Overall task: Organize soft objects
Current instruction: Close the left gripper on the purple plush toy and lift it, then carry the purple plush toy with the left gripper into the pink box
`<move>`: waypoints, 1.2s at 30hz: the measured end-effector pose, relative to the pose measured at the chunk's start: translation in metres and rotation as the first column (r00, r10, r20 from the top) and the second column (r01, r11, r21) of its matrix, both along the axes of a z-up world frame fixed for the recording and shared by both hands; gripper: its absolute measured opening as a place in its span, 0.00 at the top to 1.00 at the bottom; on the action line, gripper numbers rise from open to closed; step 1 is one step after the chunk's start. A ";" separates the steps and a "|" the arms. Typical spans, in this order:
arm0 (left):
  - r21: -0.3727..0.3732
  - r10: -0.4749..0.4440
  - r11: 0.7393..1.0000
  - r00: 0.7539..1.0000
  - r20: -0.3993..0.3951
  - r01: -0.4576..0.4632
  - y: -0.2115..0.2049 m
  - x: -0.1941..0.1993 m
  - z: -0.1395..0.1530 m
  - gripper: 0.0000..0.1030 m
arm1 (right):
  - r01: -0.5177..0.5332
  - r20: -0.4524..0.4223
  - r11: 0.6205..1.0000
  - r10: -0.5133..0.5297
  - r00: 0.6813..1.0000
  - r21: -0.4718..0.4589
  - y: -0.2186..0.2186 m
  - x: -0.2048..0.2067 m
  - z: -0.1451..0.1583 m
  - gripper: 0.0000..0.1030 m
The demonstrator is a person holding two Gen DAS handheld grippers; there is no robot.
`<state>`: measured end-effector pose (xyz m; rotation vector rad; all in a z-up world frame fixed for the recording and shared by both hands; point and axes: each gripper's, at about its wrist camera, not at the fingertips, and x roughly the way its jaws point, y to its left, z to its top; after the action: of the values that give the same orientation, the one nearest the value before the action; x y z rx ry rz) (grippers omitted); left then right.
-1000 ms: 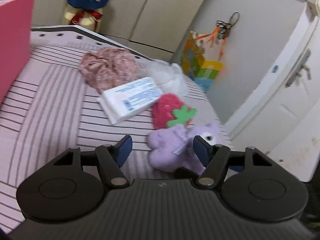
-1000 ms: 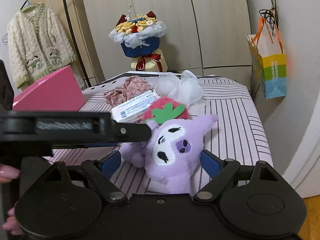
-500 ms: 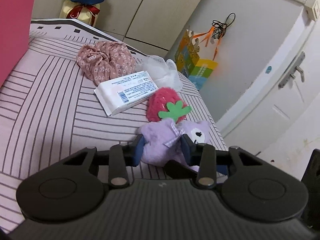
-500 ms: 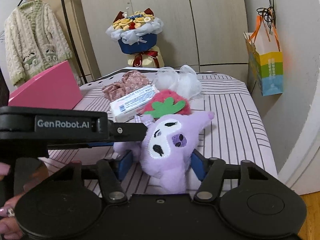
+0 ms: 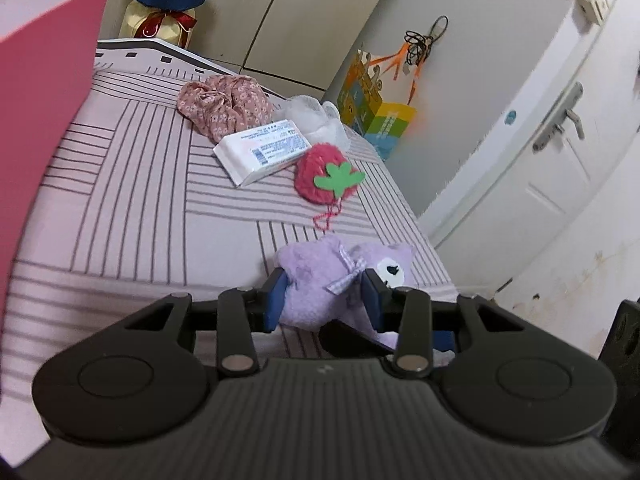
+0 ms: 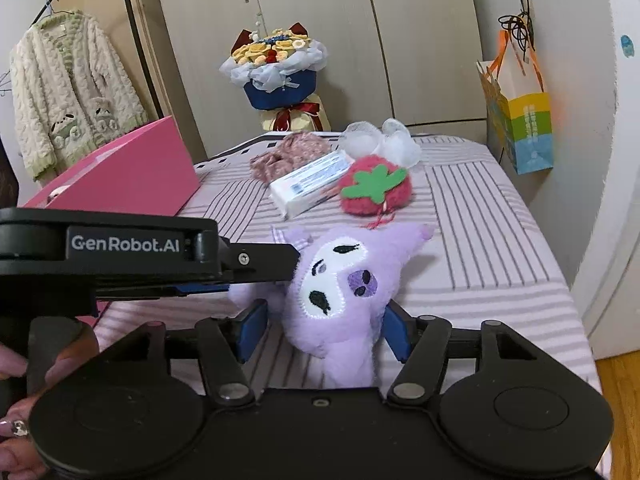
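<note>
Both tongs have hold of the purple plush (image 6: 340, 288) at the near edge of the striped bed (image 5: 140, 208). The left tongs (image 5: 325, 298) have just clenched and now grasp its body, blue pads pressed into the fur on both sides. The right tongs (image 6: 324, 330) reach around its lower part, below the white face. Their jaws closed in and have just eased out a little; the right pad touches the fur, while the left pad stands just clear of it, so I cannot tell whether they truly grip. In the right view the left tongs' body crosses from the left, with a hand (image 6: 16, 408) around its handle.

Just beyond the plush lies a red strawberry plush (image 5: 322, 178) with a green leaf, its red cord trailing toward the tongs. Farther on are a white packet (image 5: 262, 150), a floral scrunchie (image 5: 222, 104) and a white gauzy bundle (image 5: 316, 118).

Left of the tongs stands a pink box (image 6: 132, 172); what is in it cannot be made out.

At the far end, a bouquet (image 6: 276, 72) stands before the wardrobe, and a paper bag (image 6: 520, 124) hangs to the right.
</note>
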<state>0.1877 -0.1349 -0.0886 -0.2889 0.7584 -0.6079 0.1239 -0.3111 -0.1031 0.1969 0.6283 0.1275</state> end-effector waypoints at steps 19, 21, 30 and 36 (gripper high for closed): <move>0.099 -0.053 0.994 0.998 -0.013 0.054 0.037 -0.063 0.018 0.62 | -0.062 -0.079 0.996 0.056 0.995 -0.071 0.051 -0.053 0.014 0.25; 0.113 -0.051 0.992 0.999 -0.010 0.052 0.041 -0.070 0.023 0.62 | -0.079 -0.081 0.993 0.071 0.994 -0.093 0.058 -0.058 0.019 0.24; 0.123 -0.041 0.991 0.999 -0.010 0.042 0.076 -0.102 0.052 0.61 | -0.149 -0.081 0.980 0.139 0.987 -0.129 0.088 -0.084 0.049 0.22; 0.099 0.001 0.995 1.000 0.019 -0.003 0.108 -0.125 0.075 0.61 | -0.213 -0.038 0.967 0.210 0.977 -0.140 0.113 -0.099 0.074 0.19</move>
<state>0.0631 -0.0264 -0.0134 -0.1924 0.7674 -0.5684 0.0251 -0.1976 -0.0288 -0.0086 0.6782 0.2853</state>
